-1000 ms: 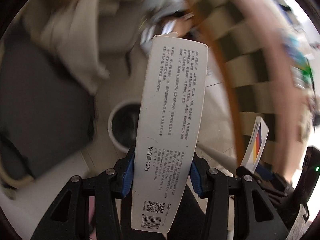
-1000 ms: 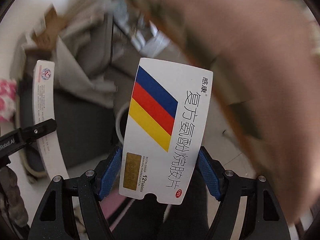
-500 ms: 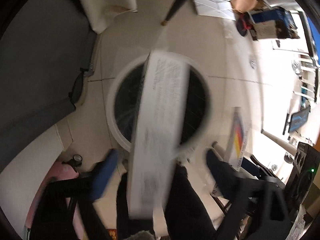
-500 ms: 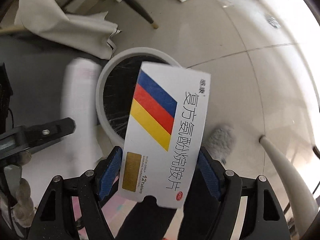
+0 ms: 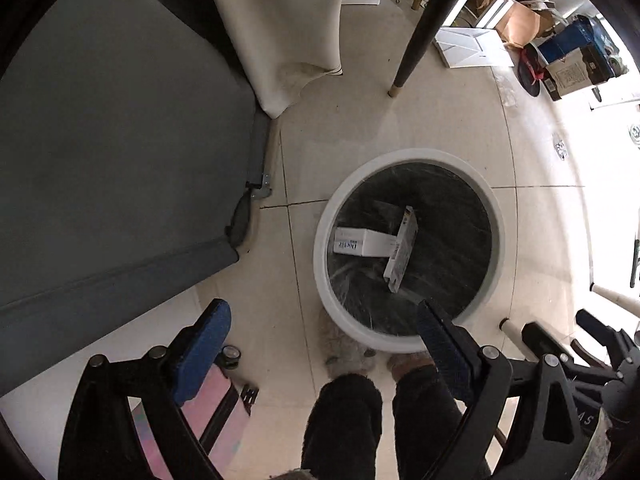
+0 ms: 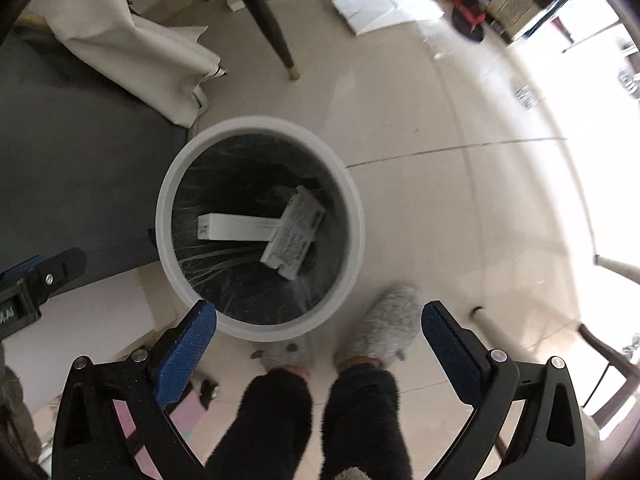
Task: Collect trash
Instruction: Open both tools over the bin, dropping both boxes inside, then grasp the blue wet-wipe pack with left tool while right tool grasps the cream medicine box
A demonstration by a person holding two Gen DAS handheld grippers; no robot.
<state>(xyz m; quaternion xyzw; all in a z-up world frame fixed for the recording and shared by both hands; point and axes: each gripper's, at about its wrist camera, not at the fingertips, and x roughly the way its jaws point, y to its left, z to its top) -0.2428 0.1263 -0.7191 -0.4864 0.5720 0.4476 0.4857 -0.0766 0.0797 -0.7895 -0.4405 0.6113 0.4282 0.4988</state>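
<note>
Bin (image 6: 362,224), black liner, 2 boxes (image 6: 236,227) inside

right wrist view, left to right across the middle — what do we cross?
Grey mat → trash bin rim → long white box → medicine box → bare tile floor.

We have let go of both boxes: the left gripper (image 5: 324,344) and right gripper (image 6: 318,344), each clamped on one a second ago, now gape empty. The long box (image 6: 236,227) and pill box (image 6: 294,232) lie in the bin (image 6: 360,216) at mid-frame.
</note>
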